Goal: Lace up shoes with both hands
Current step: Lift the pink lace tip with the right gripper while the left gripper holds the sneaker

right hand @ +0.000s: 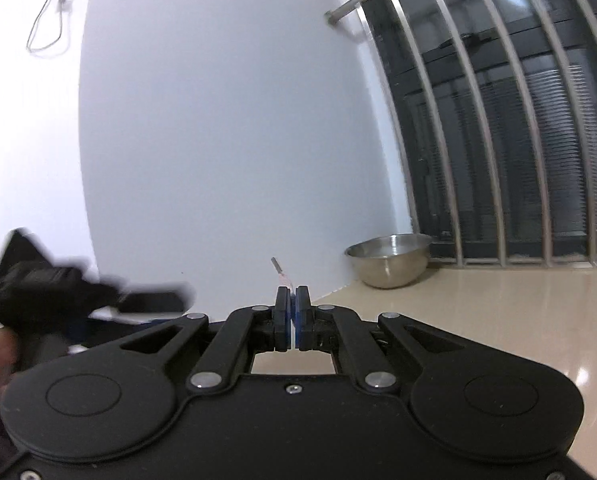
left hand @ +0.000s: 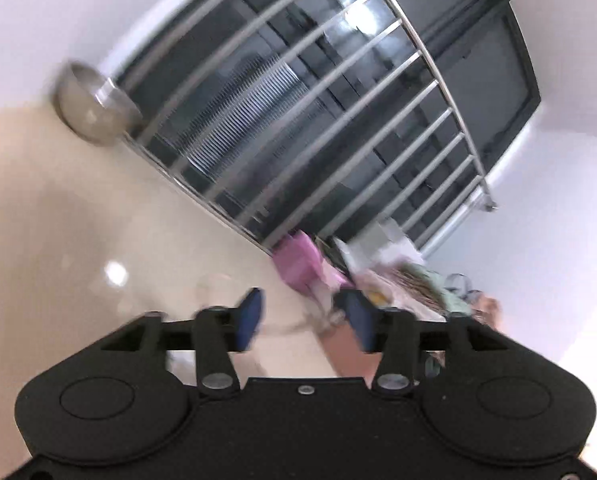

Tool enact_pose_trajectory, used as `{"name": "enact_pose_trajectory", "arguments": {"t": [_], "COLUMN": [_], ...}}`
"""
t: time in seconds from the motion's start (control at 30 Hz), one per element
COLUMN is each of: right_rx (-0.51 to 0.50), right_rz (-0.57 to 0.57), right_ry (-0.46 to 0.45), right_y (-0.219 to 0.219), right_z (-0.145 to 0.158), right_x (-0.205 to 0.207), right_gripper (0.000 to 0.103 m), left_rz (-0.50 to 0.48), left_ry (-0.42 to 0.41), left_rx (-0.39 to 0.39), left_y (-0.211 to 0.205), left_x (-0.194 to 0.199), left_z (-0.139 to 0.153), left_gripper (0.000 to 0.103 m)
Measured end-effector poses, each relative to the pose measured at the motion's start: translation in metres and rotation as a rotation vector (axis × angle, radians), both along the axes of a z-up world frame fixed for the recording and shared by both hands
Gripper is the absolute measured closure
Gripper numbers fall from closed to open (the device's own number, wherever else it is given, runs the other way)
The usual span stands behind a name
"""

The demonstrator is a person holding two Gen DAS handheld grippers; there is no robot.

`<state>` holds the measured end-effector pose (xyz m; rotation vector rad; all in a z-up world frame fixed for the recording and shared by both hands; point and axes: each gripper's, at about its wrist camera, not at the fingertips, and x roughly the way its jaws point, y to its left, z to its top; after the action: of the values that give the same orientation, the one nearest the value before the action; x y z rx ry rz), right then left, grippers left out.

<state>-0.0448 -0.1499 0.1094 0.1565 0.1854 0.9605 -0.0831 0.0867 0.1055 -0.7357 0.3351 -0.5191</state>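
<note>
A white wall [right hand: 226,120] fills most of the right wrist view and stands bare behind the right gripper, with a thin cord [right hand: 44,16] hanging on it at upper left. Beside it on the right a dark window [right hand: 518,152] is fenced by a metal railing [right hand: 450,112] of upright bars that comes down to the floor's far edge. The beige floor [right hand: 478,312] is glossy and bare from the railing foot towards the camera, so the open room lies there and along the wall. In the left wrist view the scene is tilted and blurred: the same floor [left hand: 58,220] spreads bare at left, and the railing [left hand: 318,92] crosses it slantwise. A steel bowl [right hand: 388,260] sits in the corner, close against the railing foot and the wall. The shoe [left hand: 298,264], pink and blurred, lies on the floor near the railing's base, just ahead of the left gripper, with a blurred heap of light cloth or paper [left hand: 402,276] beside it; what the heap is I cannot tell. The left gripper [left hand: 304,316] has its blue pads well apart and nothing clamped; a pale lace [left hand: 294,326] seems to run across the gap. The right gripper [right hand: 292,312] is closed tight on a lace tip [right hand: 283,276], which sticks up above the pads, its dark end uppermost.
</note>
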Motion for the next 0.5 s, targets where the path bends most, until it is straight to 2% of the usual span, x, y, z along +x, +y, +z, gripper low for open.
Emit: {"name": "enact_pose_trajectory", "arguments": {"t": [0.13, 0.27, 0.33, 0.4, 0.5], "right_rx": [0.026, 0.053, 0.053, 0.055, 0.083], "right_rz": [-0.073, -0.138, -0.153, -0.162, -0.164], "right_ry": [0.023, 0.041, 0.039, 0.032, 0.033], "right_y": [-0.012, -0.017, -0.022, -0.025, -0.026], "right_z": [-0.016, -0.026, -0.027, -0.028, -0.031], "right_x": [-0.054, -0.073, -0.079, -0.082, -0.08], "right_gripper": [0.103, 0.102, 0.102, 0.102, 0.102], "left_rz": [-0.052, -0.098, -0.111, -0.142, -0.152], "left_ry": [0.041, 0.112, 0.152, 0.17, 0.177], "left_rx": [-0.026, -0.067, -0.074, -0.089, -0.088], "left_y": [-0.02, -0.028, -0.03, -0.032, -0.036], "left_x": [0.006, 0.016, 0.021, 0.024, 0.026], "left_z": [-0.007, -0.014, -0.016, -0.016, -0.014], "left_gripper": [0.045, 0.048, 0.056, 0.072, 0.089]}}
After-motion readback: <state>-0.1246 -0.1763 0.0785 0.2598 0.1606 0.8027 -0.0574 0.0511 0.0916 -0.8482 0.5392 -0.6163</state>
